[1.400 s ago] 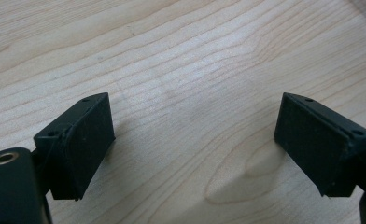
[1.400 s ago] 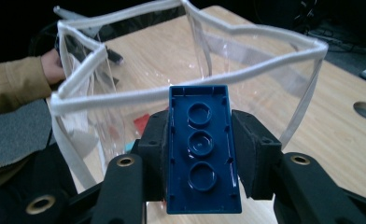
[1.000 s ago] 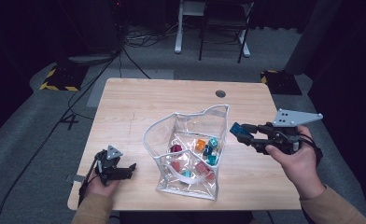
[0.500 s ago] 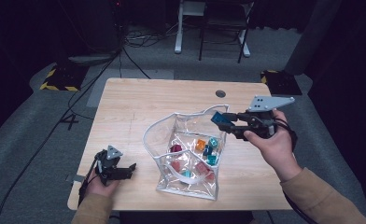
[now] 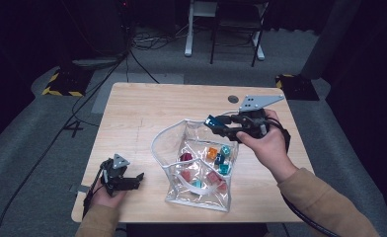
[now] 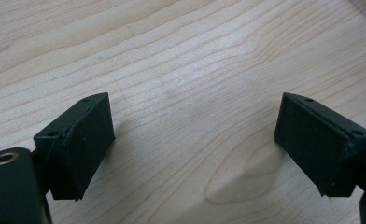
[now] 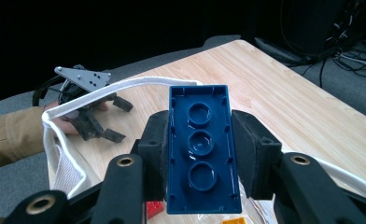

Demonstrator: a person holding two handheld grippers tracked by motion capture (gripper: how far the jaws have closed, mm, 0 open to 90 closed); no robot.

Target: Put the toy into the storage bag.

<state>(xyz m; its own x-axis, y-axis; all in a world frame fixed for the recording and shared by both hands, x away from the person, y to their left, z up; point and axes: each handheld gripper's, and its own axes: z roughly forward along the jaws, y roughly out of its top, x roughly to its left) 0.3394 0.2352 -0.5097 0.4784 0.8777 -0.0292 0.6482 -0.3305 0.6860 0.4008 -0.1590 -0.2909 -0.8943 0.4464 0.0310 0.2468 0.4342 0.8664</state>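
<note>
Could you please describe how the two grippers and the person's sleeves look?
Both grippers, left and right, are black, with two blocky jaws that have flat pads and small screw holes. Each carries a grey three-cornered plate with small holes on top. A black cable trails from the right one. The sleeves are tan.

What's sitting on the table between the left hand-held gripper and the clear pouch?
Nothing: in the high view, only bare wooden table separates the left hand-held gripper from the clear pouch. The left gripper view also shows plain wood ahead.
</note>
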